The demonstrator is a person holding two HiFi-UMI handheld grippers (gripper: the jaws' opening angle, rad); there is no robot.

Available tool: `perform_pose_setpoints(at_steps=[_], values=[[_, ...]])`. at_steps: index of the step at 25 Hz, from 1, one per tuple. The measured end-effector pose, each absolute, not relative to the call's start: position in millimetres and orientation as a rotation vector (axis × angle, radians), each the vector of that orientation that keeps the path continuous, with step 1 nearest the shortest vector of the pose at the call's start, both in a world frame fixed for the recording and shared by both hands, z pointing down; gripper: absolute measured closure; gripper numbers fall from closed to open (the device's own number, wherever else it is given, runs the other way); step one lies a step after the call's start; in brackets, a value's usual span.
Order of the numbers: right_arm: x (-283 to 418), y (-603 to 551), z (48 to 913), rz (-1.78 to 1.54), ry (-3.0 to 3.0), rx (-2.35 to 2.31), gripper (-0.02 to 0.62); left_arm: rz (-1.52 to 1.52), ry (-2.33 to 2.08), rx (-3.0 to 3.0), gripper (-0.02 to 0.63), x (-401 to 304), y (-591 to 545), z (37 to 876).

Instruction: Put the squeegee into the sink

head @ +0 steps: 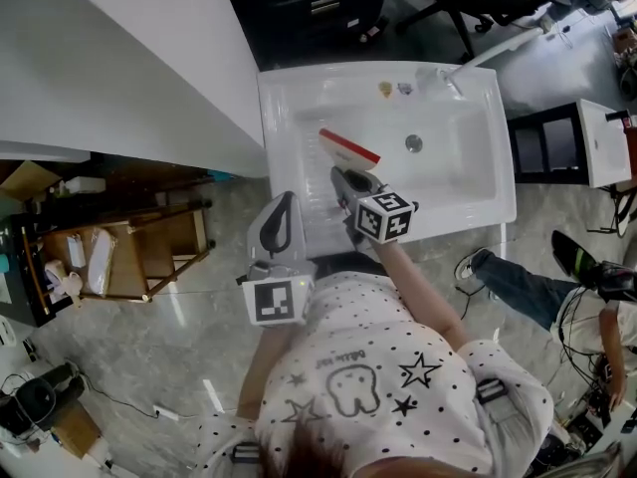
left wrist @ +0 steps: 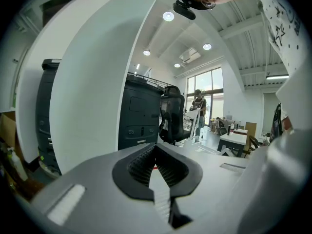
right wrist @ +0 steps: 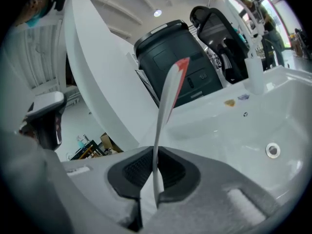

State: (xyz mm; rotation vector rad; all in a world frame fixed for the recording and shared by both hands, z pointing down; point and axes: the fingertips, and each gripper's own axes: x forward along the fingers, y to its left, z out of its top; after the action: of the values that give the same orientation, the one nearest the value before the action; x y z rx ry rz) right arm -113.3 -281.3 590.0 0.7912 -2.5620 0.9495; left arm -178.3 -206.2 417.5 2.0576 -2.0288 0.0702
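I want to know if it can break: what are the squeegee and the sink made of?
The squeegee looks like thin white plastic with a red edge strip, maybe rubber. The sink is smooth, glossy white with soft reflections, probably ceramic or plastic.

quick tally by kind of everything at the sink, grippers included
white squeegee with red blade: 1
grey handheld grippers: 2 (left gripper shut and empty, right gripper shut on the squeegee)
white rectangular sink: 1
white faucet: 1
round metal drain: 1
small marks on the sink's back ledge: 2 (yellow mark, purple mark)
total: 8
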Motion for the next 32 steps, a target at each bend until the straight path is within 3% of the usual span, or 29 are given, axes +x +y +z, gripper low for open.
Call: perform_pose_setpoints(at_steps=[8, 17, 32], values=[[-127.4, -289.4, 607.9, 1.190, -2.536, 0.734, 0.577, 0.075, -2.015, 2.066, 0.611, -177.6, -210.6, 417.4], [-123.9, -297.4, 630.1, 1.111, -2.460, 0.751, 0.575, 0.063, -2.023, 2.061, 0.611, -178.9, -217.4, 416.1], [-122.2, -302.1, 656.8, 1.381, -2.362, 0.741, 0.572, 0.075, -2.042, 2.020, 0.611, -186.0, -219.0, 419.9]])
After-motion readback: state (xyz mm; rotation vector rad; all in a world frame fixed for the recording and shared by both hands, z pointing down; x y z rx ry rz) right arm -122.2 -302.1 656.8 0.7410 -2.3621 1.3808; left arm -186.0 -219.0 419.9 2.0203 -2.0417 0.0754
